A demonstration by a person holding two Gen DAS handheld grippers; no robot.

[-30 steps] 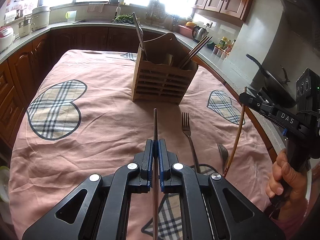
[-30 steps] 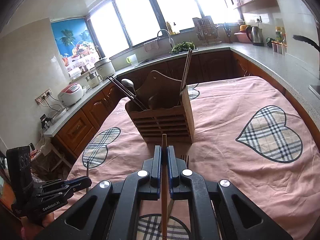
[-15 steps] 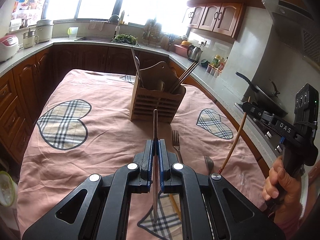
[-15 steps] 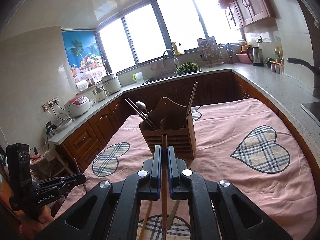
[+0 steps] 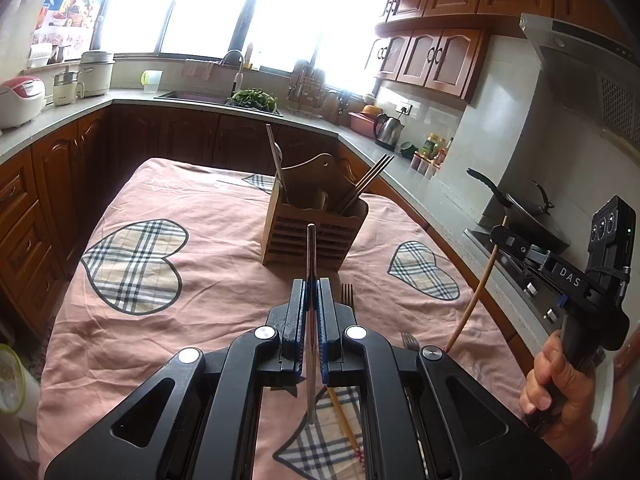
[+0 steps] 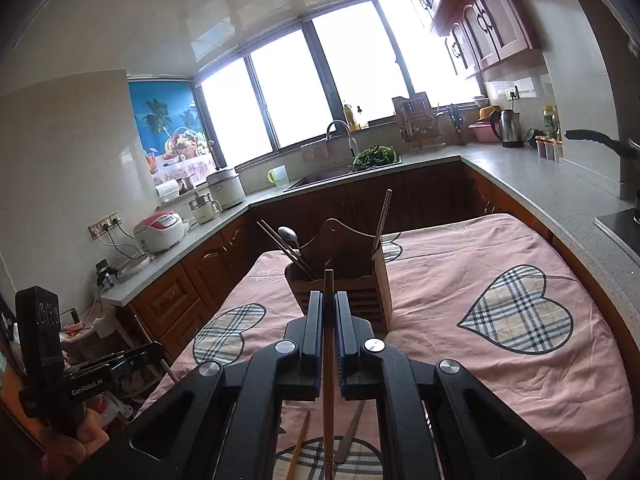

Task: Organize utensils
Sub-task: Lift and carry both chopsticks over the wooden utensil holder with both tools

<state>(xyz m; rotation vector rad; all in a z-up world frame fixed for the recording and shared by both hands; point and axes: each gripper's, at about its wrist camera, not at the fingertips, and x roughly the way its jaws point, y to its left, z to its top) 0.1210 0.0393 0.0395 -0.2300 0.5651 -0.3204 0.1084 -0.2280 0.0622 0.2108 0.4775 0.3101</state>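
A bench [image 5: 168,200] draped in a pink cloth with plaid hearts is seen in a kitchen lined with wooden cabinets [image 5: 436,56], a sink [image 6: 340,172] set under bright windows. A wooden holder [image 5: 316,232] stands toward the far middle of the bench, with chopsticks and a spoon upright inside. A metal chopstick [image 5: 311,256] is clamped between the fingers of the left gripper [image 5: 311,292], pointing at the holder. A wooden chopstick [image 6: 329,292] is gripped likewise by the right gripper [image 6: 329,308]. Both grippers are held raised above the near edge. Two forks [image 5: 347,294] and another chopstick [image 5: 344,424] lie on the cloth below.
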